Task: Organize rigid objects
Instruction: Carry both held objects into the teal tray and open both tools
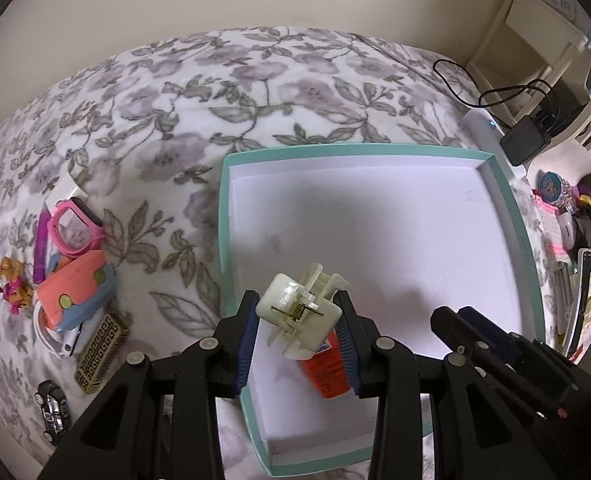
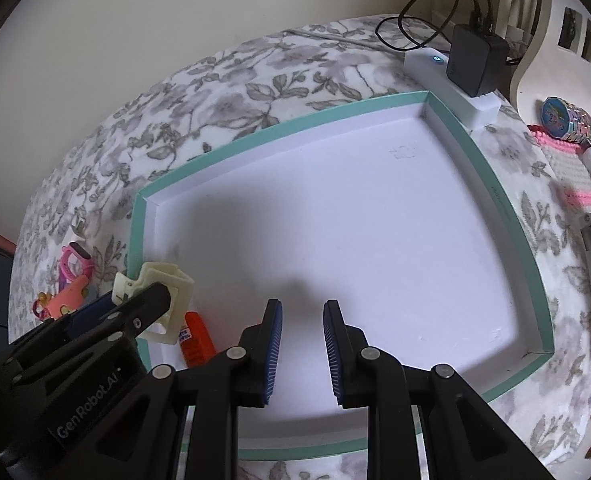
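The left claw [image 1: 299, 332] clamps a cream plastic hair clip [image 1: 301, 312] and orange tube [image 1: 329, 376] above the teal-rimmed white tray [image 1: 511, 216]; lower them gently before releasing; the right claw [image 2: 302, 350], beside it, stands narrow and empty.

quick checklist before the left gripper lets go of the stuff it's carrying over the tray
1. Left gripper has a firm hold: ok, the pads press on a cream hair clip and an orange tube together.
2. Load is above the tray, inside its teal rim: ok, near the tray's left edge.
3. Tray floor below is bare: ok, nothing lies inside it.
4. Right gripper out of the way: ok, it holds nothing, jaws nearly together, beside the left one.
5. Both items will land flat: cannot tell, the tube is tilted under the clip.
6. Height above the floor: cannot tell.
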A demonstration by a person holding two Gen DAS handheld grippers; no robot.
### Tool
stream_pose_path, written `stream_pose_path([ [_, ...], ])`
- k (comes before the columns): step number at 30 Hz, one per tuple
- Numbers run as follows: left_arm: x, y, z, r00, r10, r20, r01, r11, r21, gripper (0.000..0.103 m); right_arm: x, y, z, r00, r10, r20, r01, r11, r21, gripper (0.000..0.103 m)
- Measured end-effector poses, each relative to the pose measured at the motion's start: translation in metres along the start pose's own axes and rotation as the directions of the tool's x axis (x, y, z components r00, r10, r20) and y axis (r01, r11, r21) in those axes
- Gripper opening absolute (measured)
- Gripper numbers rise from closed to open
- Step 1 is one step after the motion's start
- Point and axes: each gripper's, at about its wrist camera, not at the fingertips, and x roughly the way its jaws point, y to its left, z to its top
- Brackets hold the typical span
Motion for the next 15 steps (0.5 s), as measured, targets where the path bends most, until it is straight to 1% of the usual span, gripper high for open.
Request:
stream_pose_path([
  [2,-0.001,0.002,0.001,1.000,-0.015,0.003,0.015,1.000,-0.010,0.042,0.001,0.000,-0.001,1.000,-0.005,-0.005,0.005,1.000,-0.002,0.023],
  [6,-0.005,0.010,0.002,1.000,-0.024,0.008,0.024,0.999,-0.044,0.055,0.002,0.002,-0.001,1.000,-0.020,-0.008,0.020,1.000,-0.013,0.023],
  [7,-0.005,0.012,0.002,1.000,-0.020,0.008,0.021,0.999,-0.048,0.057,0.002,0.003,-0.001,1.000,-0.022,-0.008,0.022,1.000,-0.013,0.023],
  [9,-0.007,0.016,0.002,1.000,-0.006,0.014,0.007,0.999,-0.052,0.064,0.002,0.004,-0.002,1.000,-0.023,-0.007,0.023,1.000,-0.013,0.023],
  [10,-0.008,0.018,0.001,1.000,-0.001,0.017,0.002,0.998,-0.055,0.066,0.002,0.004,-0.002,1.000,-0.025,-0.006,0.025,1.000,-0.014,0.023],
  [12,-0.010,0.023,0.002,1.000,0.004,0.023,-0.002,0.998,-0.067,0.073,0.002,0.005,-0.002,0.999,-0.037,-0.002,0.037,0.999,-0.025,0.024],
  [15,-0.014,0.032,0.003,0.999,0.008,0.035,-0.005,0.996,-0.088,0.082,0.002,0.008,-0.002,0.998,-0.062,0.007,0.062,0.997,-0.039,0.027],
])
